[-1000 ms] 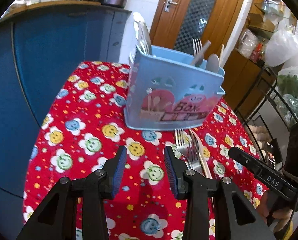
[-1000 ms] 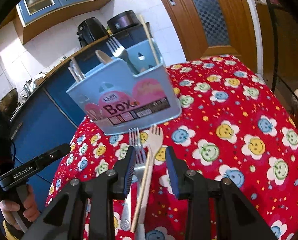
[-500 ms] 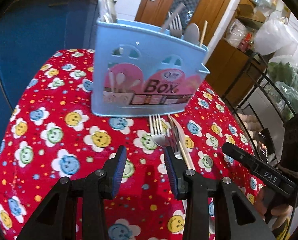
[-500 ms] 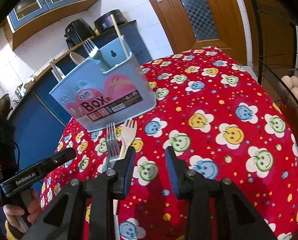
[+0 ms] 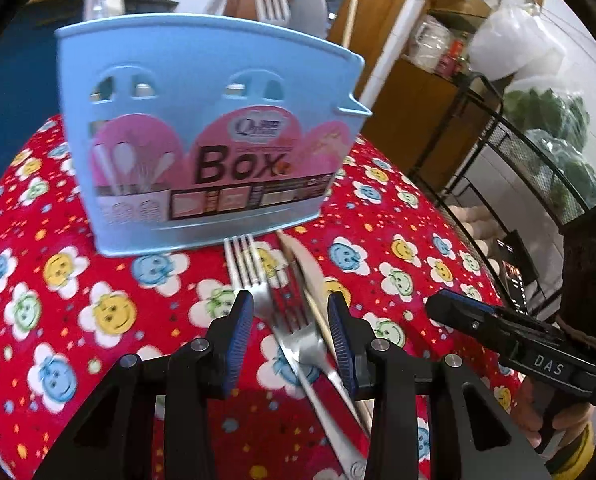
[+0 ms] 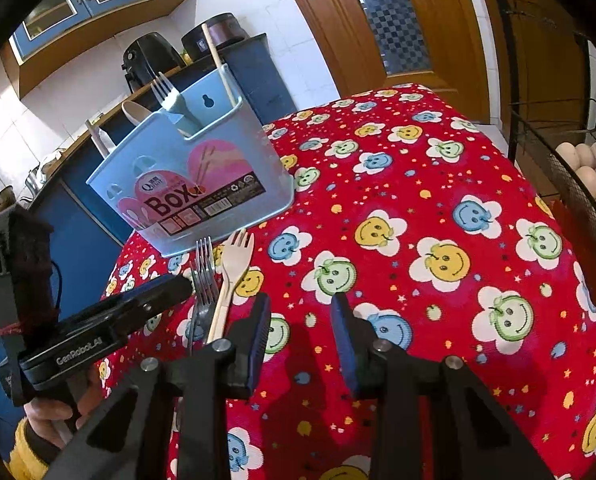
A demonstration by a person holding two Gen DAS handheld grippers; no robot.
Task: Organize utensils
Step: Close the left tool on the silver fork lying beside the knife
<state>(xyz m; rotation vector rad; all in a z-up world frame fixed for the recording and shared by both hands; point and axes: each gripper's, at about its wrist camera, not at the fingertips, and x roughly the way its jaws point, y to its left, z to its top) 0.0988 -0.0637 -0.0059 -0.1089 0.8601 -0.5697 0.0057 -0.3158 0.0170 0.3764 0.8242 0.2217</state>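
- Inside the blue box (image 6: pixel 202 184), several utensils already stand upright.
- Two metal forks (image 5: pixel 254 276) and a wooden fork (image 6: pixel 234 268) remain on the tablecloth (unsorted).
- Left gripper (image 5: pixel 292 332) straddles them, jaws spread; right gripper (image 6: pixel 299 334) spread, empty.

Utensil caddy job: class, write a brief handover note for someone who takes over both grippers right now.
Left gripper: open, jaws straddling the loose utensils on the cloth, nothing clamped.
Right gripper: open and empty, over bare tablecloth beside the pile.
Blue box: upright on the table, already holding a fork, a spoon, a chopstick and more.
In front of it lie two metal forks and a wooden fork, overlapping.
Done: part of the set is sorted.
Left: grip each loose piece and stand it in the box.
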